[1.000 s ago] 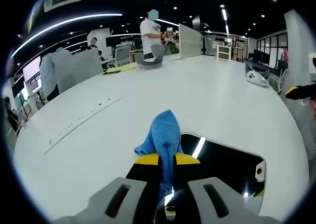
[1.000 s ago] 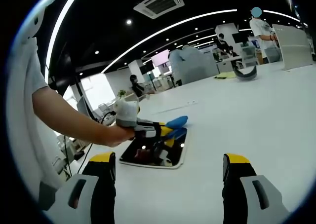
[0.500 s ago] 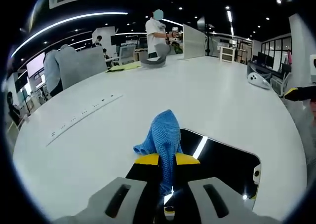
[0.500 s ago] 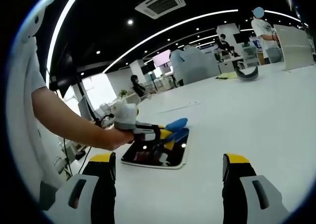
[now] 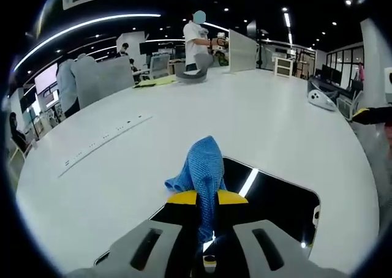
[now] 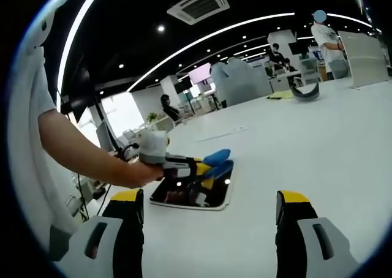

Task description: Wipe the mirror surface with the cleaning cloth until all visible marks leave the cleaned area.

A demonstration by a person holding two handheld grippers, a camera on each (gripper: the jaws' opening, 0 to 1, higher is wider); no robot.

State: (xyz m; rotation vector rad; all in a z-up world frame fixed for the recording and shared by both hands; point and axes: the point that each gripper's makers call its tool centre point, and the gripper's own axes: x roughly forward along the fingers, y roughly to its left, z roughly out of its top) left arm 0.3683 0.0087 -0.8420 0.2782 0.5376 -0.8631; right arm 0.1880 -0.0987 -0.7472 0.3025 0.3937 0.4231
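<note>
1. A wide white counter [image 5: 263,119] carries everything; a long pale strip with small dark marks [image 5: 104,140] lies flat toward one side edge.
2. A white rounded device [image 5: 320,98] rests near the opposite edge.
3. At the far edge lie a grey curved object [image 5: 195,75] and a yellow-green sheet [image 5: 153,81]; an upright pale panel [image 5: 241,51] stands near them.
4. A person in a white shirt [image 5: 197,38] stands beyond the far edge.
5. A ceiling vent [image 6: 204,2] and a long curved light strip [image 6: 208,38] hang overhead.

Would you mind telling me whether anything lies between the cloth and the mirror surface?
Nothing visible does: the left tool holds the blue cloth directly over the dark mirror on the white table.
</note>
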